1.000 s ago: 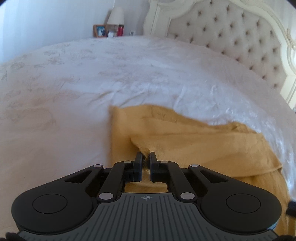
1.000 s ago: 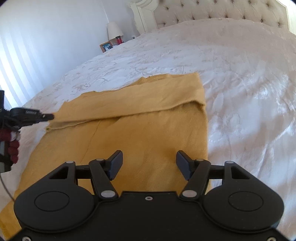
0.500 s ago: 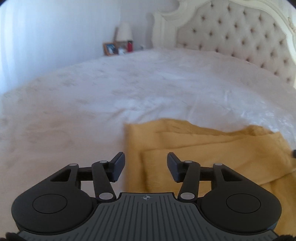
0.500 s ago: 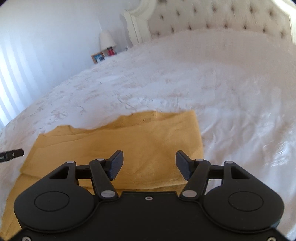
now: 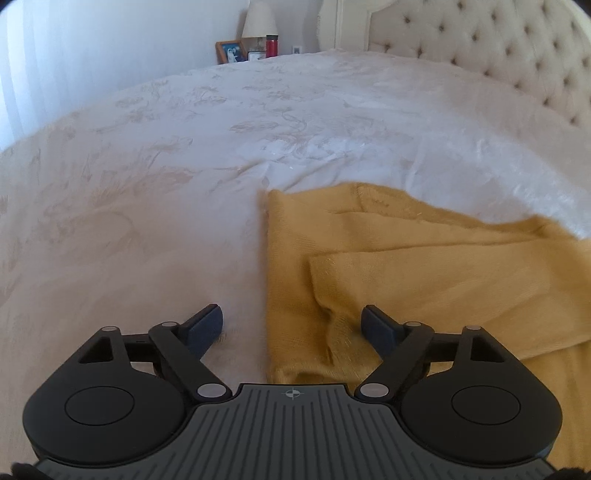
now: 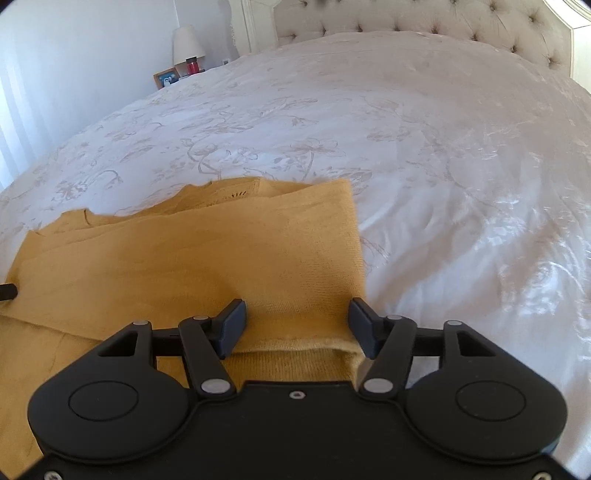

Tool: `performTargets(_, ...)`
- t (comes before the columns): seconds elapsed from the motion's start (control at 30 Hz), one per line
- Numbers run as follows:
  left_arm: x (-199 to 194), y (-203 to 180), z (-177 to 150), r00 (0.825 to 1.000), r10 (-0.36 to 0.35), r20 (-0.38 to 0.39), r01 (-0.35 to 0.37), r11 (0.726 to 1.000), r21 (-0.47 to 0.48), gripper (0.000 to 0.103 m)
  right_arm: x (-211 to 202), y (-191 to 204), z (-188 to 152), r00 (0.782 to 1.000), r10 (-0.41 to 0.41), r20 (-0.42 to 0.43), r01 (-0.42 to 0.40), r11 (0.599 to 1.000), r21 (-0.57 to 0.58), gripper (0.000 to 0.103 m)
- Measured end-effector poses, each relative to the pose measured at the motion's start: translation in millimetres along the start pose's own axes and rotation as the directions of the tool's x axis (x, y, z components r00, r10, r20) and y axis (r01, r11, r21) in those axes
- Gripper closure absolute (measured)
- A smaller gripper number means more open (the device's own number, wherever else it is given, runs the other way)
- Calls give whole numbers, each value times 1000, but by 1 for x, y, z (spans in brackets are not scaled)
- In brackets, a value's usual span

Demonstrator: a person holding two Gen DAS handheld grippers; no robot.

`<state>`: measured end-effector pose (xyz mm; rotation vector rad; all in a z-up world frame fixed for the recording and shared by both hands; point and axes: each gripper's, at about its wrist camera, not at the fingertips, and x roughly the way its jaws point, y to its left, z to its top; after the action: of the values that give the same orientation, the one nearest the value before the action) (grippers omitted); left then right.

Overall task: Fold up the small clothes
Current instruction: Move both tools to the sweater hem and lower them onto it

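Note:
A mustard yellow knit garment [image 5: 424,266] lies folded on the white bedspread [image 5: 166,184]. In the left wrist view my left gripper [image 5: 293,326] is open and empty, straddling the garment's left edge near a folded-over flap. In the right wrist view the garment [image 6: 207,258] fills the lower left. My right gripper [image 6: 297,325] is open and empty, low over the garment's right near corner, where a folded layer edge lies between the fingers. The tip of the left gripper [image 6: 7,291] shows at the far left edge.
The white floral bedspread [image 6: 406,147] spreads all around the garment. A tufted cream headboard [image 5: 498,55] stands at the back. A nightstand with a lamp [image 5: 258,18], a photo frame [image 5: 231,51] and a red cup [image 5: 271,46] is at the far left.
My left gripper has opened and let go of the garment's flap, which now lies flat. Both grippers have drawn back toward the garment's near edge.

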<state>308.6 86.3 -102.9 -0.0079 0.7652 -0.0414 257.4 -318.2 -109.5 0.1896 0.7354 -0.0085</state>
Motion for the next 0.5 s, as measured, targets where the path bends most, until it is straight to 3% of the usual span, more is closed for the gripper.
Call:
performTargets(0.07,-18,4,-6,999,-38,-5,38,999,-11,21,-11,0,-3,1000,4,-2,-4,1000,11,28)
performTargets(0.27,-61,2,-40,993,-104,-49,104,995,-4,19,-54,7,-47,998,25,-62,-26,1000,-15,23)
performTargets(0.5,-96,-7,-97,986,-119,-121,123,992,30,14,-105,13,-100,995,-1,-99,-2,1000,-28,21)
